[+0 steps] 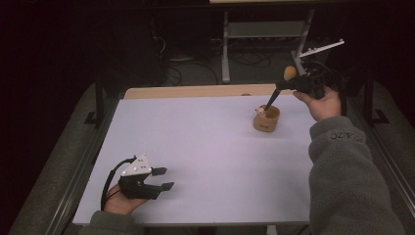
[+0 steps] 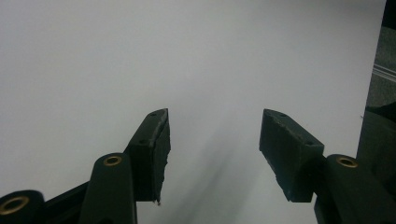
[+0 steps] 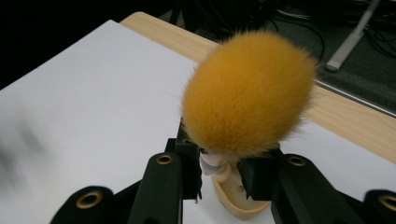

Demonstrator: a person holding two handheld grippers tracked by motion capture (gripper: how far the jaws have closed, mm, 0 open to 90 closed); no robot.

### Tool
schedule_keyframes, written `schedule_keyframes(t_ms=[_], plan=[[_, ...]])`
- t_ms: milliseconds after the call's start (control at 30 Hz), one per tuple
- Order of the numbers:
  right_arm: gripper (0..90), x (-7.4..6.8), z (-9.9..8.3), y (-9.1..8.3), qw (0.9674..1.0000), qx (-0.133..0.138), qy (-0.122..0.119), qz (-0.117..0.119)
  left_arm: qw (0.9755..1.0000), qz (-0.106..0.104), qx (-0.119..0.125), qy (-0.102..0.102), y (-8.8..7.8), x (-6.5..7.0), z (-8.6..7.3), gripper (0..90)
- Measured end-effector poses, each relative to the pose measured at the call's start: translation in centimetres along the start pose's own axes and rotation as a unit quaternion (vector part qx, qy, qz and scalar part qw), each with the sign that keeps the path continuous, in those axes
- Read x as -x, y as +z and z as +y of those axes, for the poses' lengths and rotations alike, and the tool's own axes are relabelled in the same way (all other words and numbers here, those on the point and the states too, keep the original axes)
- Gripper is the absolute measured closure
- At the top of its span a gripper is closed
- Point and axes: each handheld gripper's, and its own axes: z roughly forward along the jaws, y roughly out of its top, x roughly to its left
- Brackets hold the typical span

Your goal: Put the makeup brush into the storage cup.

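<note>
Our right gripper (image 3: 219, 175) clamps makeup brush (image 3: 247, 93) over wooden cup (image 1: 266, 119); left gripper (image 1: 164, 178) jaws wide, empty.

Orange fluffy brush head (image 3: 247, 93), tan wooden cup (image 1: 266, 119), white table (image 1: 205, 147), black tongs (image 3: 219, 179), grey sleeve (image 1: 347, 181).

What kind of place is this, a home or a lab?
Most likely a lab or recording workspace: a white work table with a metal frame, cables on the dark floor behind it, and a metal stand there.
</note>
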Motion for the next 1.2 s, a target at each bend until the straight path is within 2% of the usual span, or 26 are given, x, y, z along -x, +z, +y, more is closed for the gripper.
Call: schedule_keyframes(t_ms=[133,167,333,700,767,1200], plan=[[70.3,0.4,-0.1,0.2,0.9998,-0.007,0.011,-0.011,1.0,0.0,0.003,0.0,0.0,0.0,0.0,42.9],[70.3,0.5,-0.1,0.2,0.9998,-0.007,0.007,-0.016,1.0,0.0,0.003,0.0,0.0,0.0,0.0,42.9],[70.3,0.9,-0.3,0.4,0.9994,-0.011,0.016,-0.028,1.0,0.0,0.003,0.0,0.0,0.1,0.0,42.8],[70.3,1.9,-1.7,1.7,0.9982,-0.019,0.036,-0.043,1.0,-0.001,0.002,-0.001,-0.2,0.0,0.0,42.6],[70.3,2.1,-1.9,1.7,0.998,-0.015,0.044,-0.042,1.0,-0.002,0.003,-0.001,-0.1,0.0,0.0,42.5],[70.3,2.5,-2.9,2.6,0.9973,-0.013,0.056,-0.046,1.0,0.0,0.004,0.0,-0.2,0.0,0.1,41.3]])
